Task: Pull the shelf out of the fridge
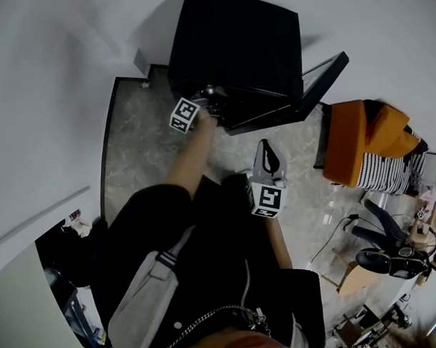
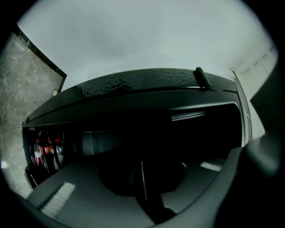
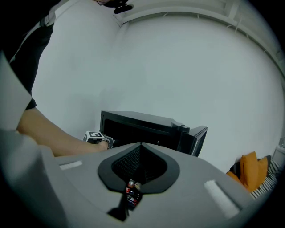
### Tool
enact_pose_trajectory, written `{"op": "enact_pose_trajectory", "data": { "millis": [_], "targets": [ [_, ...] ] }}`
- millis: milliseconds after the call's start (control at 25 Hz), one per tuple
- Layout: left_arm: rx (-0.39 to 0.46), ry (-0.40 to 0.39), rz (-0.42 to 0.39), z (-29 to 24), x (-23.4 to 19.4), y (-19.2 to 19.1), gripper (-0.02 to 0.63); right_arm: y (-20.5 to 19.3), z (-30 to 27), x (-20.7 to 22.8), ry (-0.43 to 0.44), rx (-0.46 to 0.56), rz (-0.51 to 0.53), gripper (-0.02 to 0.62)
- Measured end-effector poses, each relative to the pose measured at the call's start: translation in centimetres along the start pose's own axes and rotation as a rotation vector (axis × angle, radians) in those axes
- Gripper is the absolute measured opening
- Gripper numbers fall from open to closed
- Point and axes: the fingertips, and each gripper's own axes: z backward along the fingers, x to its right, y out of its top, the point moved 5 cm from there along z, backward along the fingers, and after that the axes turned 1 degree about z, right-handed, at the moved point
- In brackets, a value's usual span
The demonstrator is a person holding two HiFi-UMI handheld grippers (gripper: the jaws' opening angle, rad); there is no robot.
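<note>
A small black fridge point(image 1: 235, 41) stands on the marble floor against the white wall, its door point(image 1: 322, 77) swung open to the right. My left gripper point(image 1: 215, 98) reaches into the fridge's opening. In the left gripper view the inside is dark. There the jaws of the left gripper point(image 2: 142, 178) stand close together with a thin pale edge, apparently the shelf point(image 2: 143, 171), between them. My right gripper point(image 1: 267, 152) hangs shut and empty in front of my body, clear of the fridge. From the right gripper point(image 3: 141, 153) I see the fridge point(image 3: 133, 122) and the left gripper's marker cube point(image 3: 93, 136).
Red-capped bottles point(image 2: 44, 151) stand at the fridge's left side. An orange garment on a striped cloth point(image 1: 360, 147) lies right of the door. Cables and gear point(image 1: 392, 260) clutter the floor at the right. A black skirting line point(image 1: 106, 152) bounds the floor at the left.
</note>
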Motion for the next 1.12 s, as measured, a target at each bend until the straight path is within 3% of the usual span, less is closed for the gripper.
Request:
{"op": "enact_pose_trajectory", "data": {
  "millis": [120, 640, 840, 1000, 1120],
  "targets": [
    [0.006, -0.012, 0.035, 0.1, 0.0, 0.0, 0.034, -0.2, 0.1, 0.0, 0.0, -0.005, -0.003, 0.002],
    [-0.02, -0.032, 0.023, 3.1, -0.3, -0.3, 0.04, -0.1, 0.1, -0.5, 0.006, 0.001, -0.012, 0.003],
    [-0.084, -0.085, 0.024, 0.6, -0.1, -0.4, 0.094, -0.5, 0.5, -0.1, -0.02, 0.0, -0.029, 0.003],
    [-0.084, -0.08, 0.043, -0.9, -0.1, 0.1, 0.09, -0.6, 0.7, 0.0, -0.036, -0.011, -0.033, 0.003],
    [-0.077, -0.072, 0.052, -1.2, -0.4, 0.3, 0.04, -0.7, 0.7, 0.1, -0.043, -0.009, -0.039, 0.003]
  ]
}}
